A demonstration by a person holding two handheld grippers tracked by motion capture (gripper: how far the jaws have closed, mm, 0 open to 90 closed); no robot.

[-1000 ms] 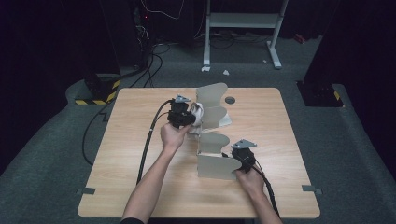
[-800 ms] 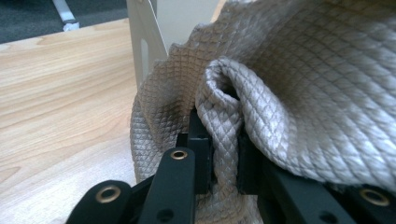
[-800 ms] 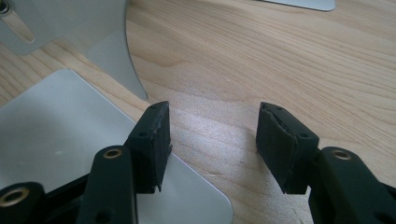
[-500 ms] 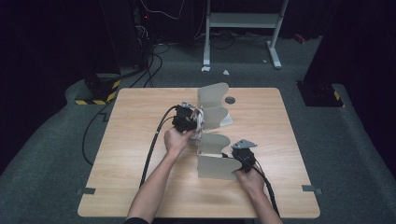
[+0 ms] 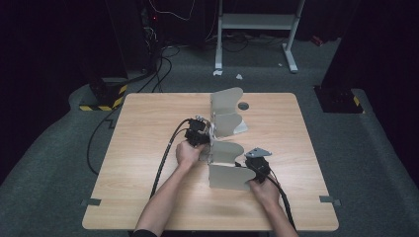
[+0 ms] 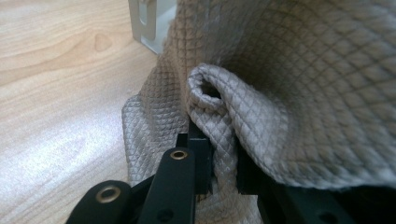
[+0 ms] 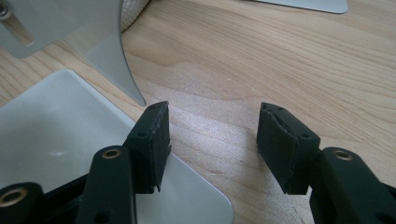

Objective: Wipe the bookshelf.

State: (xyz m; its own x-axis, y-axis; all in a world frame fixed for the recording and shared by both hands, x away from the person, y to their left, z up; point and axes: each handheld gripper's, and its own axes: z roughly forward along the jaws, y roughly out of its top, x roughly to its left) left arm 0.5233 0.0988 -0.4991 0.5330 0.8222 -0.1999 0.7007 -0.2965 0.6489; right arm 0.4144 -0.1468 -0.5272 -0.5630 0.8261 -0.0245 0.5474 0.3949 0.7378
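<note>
One quilted beige cloth (image 6: 261, 93) is lying bunched on the table (image 5: 148, 128) beside the metal rack (image 5: 225, 118), whose plates are crowding it. Your left gripper (image 6: 219, 172) fingers are pinching its fold; your right gripper (image 7: 212, 144) fingers are standing wide, holding nothing, by the front plate (image 7: 56, 135).

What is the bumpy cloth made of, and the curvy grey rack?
The cloth looks like soft woven fabric, beige, with a quilted diamond weave and a rolled fold. The rack seems thin sheet metal, matt grey, with smooth flat curved panels.
</note>
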